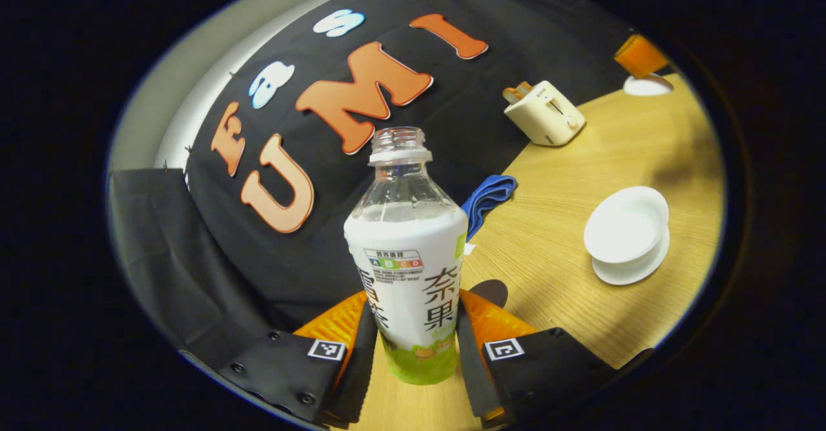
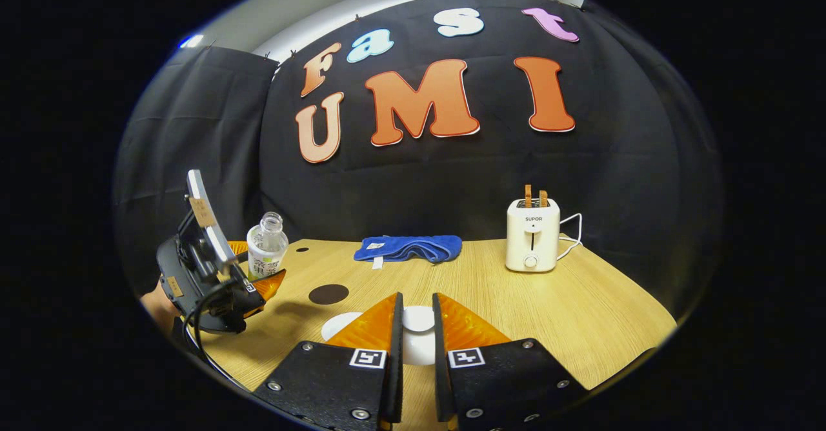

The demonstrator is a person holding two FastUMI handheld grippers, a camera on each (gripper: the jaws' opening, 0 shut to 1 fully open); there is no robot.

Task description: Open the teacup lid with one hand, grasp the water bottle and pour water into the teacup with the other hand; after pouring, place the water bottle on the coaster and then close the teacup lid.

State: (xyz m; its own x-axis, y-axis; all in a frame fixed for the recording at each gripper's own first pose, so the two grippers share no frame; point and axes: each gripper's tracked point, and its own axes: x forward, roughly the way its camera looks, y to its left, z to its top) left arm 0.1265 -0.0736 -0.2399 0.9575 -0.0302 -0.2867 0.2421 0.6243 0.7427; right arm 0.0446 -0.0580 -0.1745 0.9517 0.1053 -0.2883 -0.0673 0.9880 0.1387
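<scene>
My left gripper (image 1: pixel 416 305) is shut on an uncapped water bottle (image 1: pixel 408 250) with a white label, held upright by its lower body. In the right gripper view, the bottle (image 2: pixel 266 248) and the left gripper (image 2: pixel 248 279) are at the table's far left. A dark round coaster (image 1: pixel 490 291) lies just right of the bottle, also seen as the coaster (image 2: pixel 328 294). The white teacup (image 1: pixel 624 224) stands uncovered on its saucer (image 1: pixel 635 268). My right gripper (image 2: pixel 417 297) is shut on the white teacup lid (image 2: pixel 418 320). The teacup's edge (image 2: pixel 340 325) peeks out left of its finger.
A cream toaster (image 2: pixel 532 242) with two slices sits at the back right of the wooden table (image 2: pixel 581 302). A folded blue cloth (image 2: pixel 408 248) lies at the back middle. In the left gripper view, the toaster (image 1: pixel 545 115) and the cloth (image 1: pixel 490 195) lie beyond the bottle.
</scene>
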